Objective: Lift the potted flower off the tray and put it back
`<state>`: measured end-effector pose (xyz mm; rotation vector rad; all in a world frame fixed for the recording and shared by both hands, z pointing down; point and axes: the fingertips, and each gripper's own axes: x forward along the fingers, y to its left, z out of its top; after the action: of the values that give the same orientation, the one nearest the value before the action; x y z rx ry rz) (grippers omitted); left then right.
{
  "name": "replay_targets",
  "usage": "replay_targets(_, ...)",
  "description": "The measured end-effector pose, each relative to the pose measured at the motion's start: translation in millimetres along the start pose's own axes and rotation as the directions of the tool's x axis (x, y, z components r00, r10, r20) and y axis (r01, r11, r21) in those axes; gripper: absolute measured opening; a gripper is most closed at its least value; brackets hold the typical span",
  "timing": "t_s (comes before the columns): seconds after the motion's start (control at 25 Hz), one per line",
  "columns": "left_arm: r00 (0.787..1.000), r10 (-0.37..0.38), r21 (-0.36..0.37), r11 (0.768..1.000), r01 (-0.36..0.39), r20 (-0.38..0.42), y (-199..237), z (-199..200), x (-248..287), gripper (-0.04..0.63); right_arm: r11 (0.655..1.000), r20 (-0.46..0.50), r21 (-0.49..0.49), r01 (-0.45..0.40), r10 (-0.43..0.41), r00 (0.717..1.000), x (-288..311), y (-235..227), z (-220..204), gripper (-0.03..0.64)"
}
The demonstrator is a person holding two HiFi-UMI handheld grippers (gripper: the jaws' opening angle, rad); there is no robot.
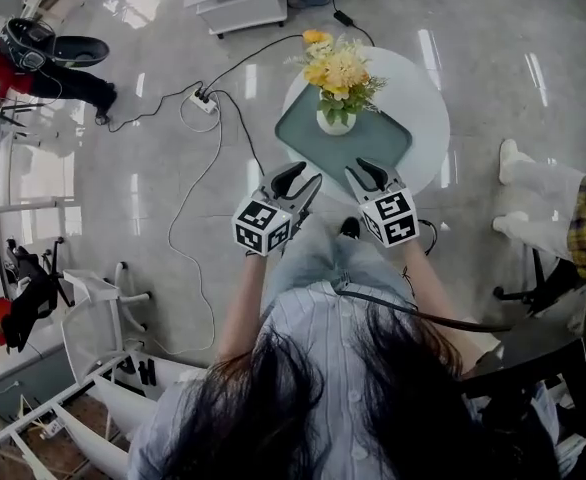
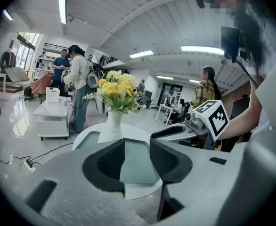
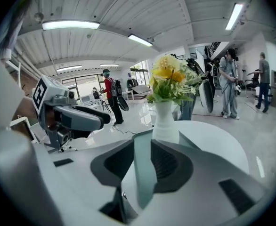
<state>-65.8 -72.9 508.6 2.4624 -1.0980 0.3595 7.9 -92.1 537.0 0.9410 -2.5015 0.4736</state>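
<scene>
Both near tray [image 1: 373, 144]: left hand-held gripper [image 1: 308, 176], right hand-held gripper [image 1: 360, 172]; potted flower [image 1: 335, 80] upright.

No words, brands or numbers could be read in any of the three views. The only markings were black-and-white square patterns on the left cube [image 1: 263, 226] of the left gripper [image 1: 295, 181] and the right cube [image 1: 389, 218] of the right gripper [image 1: 370, 175], near the centre of the head view. They spelled nothing.
</scene>
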Motion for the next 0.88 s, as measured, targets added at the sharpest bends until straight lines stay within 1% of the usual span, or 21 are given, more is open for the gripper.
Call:
replay_targets(0.16, 1.0, -0.005, 0.009, 1.0, 0.006, -0.028, 6.1, -5.8, 4.7, 0.153, 1.0, -0.004, 0.022, 0.019, -0.019, 1.0, 5.1, -10.2, 0.3, 0.091)
replay_targets(0.36, 0.998, -0.031, 0.02, 0.999, 0.032, -0.051, 19.6, -6.2, 17.2, 0.156, 0.999, -0.011, 0.02, 0.039, -0.039, 0.999, 17.5, -20.9, 4.6, 0.111)
replay_targets(0.48, 0.998, -0.044, 0.029, 0.999, 0.045, -0.053, 28.0, -3.0, 21.3, 0.16, 0.999, -0.012, 0.021, 0.04, -0.04, 0.999, 25.5, -20.3, 6.9, 0.158)
replay_targets(0.6, 0.996, -0.061, 0.035, 0.997, 0.063, -0.059, 37.7, -3.0, 30.3, 0.161, 0.999, -0.029, -0.005, 0.041, -0.041, 0.999, 37.7, -24.0, 3.2, 0.199)
replay_targets(0.76, 0.992, -0.088, 0.051, 0.994, 0.092, -0.087, 50.5, -11.2, 41.1, 0.166, 0.998, -0.057, -0.057, 0.034, -0.037, 0.998, 55.5, -27.6, -6.7, 0.243)
replay_targets(0.88, 0.987, -0.116, 0.066, 0.99, 0.124, -0.114, 58.4, -16.2, 53.7, 0.175, 0.997, -0.064, -0.061, 0.047, -0.051, 0.997, 65.2, -39.0, -13.3, 0.265)
